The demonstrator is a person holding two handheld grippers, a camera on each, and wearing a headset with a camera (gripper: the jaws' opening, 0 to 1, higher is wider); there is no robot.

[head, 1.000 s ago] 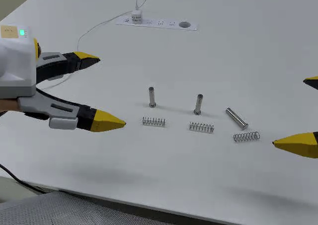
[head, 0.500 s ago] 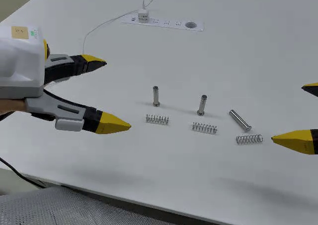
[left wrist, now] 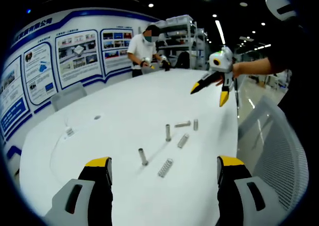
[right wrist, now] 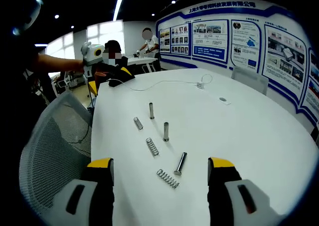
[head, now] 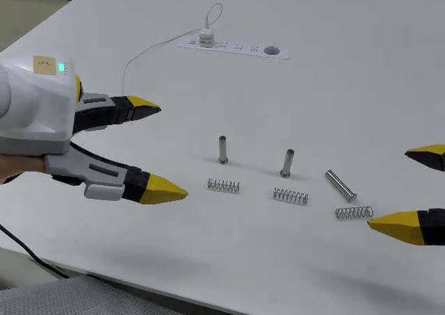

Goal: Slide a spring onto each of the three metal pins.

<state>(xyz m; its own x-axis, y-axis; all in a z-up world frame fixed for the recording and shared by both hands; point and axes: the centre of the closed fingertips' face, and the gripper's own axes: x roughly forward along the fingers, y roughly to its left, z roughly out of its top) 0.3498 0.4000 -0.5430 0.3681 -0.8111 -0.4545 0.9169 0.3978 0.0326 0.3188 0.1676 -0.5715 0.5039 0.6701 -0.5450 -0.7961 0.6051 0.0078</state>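
Two metal pins (head: 222,150) (head: 287,163) stand upright on the white table, and a third pin (head: 341,185) lies flat at the right. One spring lies in front of each: left spring (head: 223,185), middle spring (head: 290,196), right spring (head: 354,212). My left gripper (head: 163,148) hovers open to the left of the row, holding nothing. Just right of the right spring, my right gripper (head: 393,188) is open and holds nothing. The right gripper view looks down the row, with the lying pin (right wrist: 180,163) and a spring (right wrist: 168,178) nearest its jaws. In the left gripper view, a pin (left wrist: 143,156) and a spring (left wrist: 165,167) are closest.
A white power strip (head: 233,46) with a plug and a looping cable lies at the back of the table. A grey mesh chair back (head: 76,294) sits below the table's near edge. People (left wrist: 144,49) work at the table's far end.
The head camera has shifted, so the whole picture sits lower and to the right. My right gripper has edged left, closer to the right spring. Pins and springs have not moved.
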